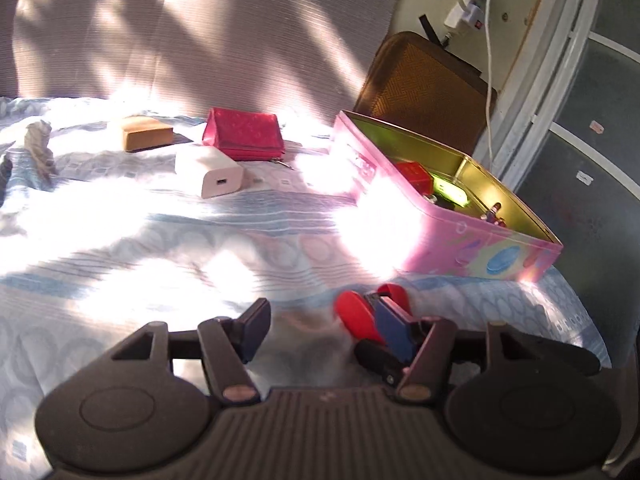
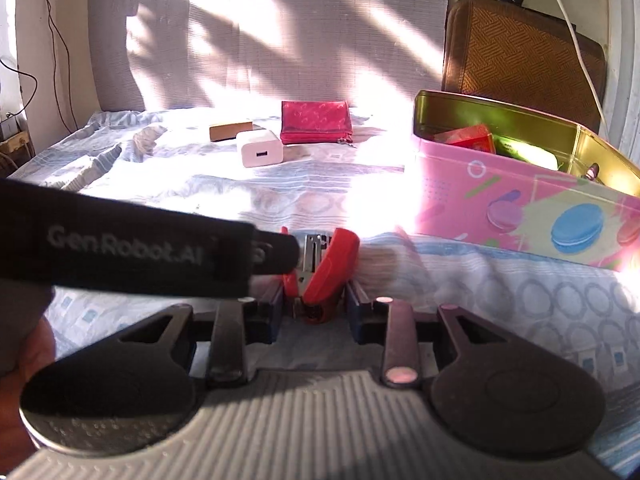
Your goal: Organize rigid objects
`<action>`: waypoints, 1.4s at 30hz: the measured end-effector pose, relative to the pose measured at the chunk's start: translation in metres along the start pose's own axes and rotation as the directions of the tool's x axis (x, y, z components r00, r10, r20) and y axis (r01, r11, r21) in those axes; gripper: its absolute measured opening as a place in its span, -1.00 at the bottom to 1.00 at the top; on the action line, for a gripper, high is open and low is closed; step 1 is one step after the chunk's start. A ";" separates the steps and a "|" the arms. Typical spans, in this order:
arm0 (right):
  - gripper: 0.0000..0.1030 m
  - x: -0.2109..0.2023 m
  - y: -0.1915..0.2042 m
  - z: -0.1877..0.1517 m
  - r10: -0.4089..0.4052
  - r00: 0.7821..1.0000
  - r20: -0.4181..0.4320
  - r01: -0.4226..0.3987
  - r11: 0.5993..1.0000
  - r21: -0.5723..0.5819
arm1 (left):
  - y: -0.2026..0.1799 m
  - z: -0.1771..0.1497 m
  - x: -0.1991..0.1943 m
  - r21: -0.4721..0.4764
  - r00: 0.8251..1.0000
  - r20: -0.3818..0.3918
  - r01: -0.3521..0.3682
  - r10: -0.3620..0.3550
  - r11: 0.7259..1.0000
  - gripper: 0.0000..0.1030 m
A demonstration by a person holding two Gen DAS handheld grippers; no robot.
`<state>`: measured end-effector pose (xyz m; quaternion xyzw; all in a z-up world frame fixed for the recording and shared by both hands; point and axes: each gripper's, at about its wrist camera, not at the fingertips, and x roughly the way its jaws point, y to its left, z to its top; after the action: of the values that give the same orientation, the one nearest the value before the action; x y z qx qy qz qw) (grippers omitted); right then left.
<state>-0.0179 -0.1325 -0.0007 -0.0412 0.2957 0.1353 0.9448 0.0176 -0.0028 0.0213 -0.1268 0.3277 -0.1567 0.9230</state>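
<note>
A red stapler lies on the blue patterned bedsheet between the fingers of my right gripper; the jaws stand close on both sides of it with small gaps showing. In the left wrist view the stapler and the right gripper's blue finger sit by my left gripper's right finger. My left gripper is open and empty; its body crosses the right wrist view from the left. A pink tin box holding several items stands to the right, also in the left wrist view.
A white charger, a red wallet and a tan box lie further back on the bed. A brown woven cushion leans behind the tin. Crumpled fabric lies at the far left.
</note>
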 end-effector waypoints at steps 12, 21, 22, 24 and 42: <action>0.50 0.001 -0.017 0.000 0.031 0.999 0.021 -0.033 0.993 0.111 | 0.019 -0.004 0.007 0.067 0.994 0.030 -0.103 0.101 0.992 0.29; 0.75 0.005 -0.009 0.002 0.068 0.998 -0.010 -0.067 0.996 0.052 | 0.005 -0.011 0.009 0.132 0.998 0.015 -0.062 0.061 0.989 0.29; 0.76 0.005 -0.008 0.002 0.067 0.998 -0.015 -0.066 0.997 0.045 | 0.005 -0.011 0.009 0.126 0.999 0.013 -0.054 0.053 0.991 0.29; 0.78 0.005 -0.005 0.002 0.057 0.998 -0.021 -0.056 0.998 0.031 | 0.005 -0.011 0.009 0.118 0.999 0.009 -0.037 0.036 0.992 0.35; 0.82 0.008 0.003 0.003 0.019 0.999 -0.034 -0.019 1.000 -0.007 | 0.001 -0.013 0.009 0.110 1.000 0.009 -0.026 0.025 0.994 0.37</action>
<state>-0.0113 -0.1277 -0.0029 -0.0440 0.3117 0.1444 0.9381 0.0162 -0.0070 0.0065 -0.0723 0.3166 -0.1620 0.9318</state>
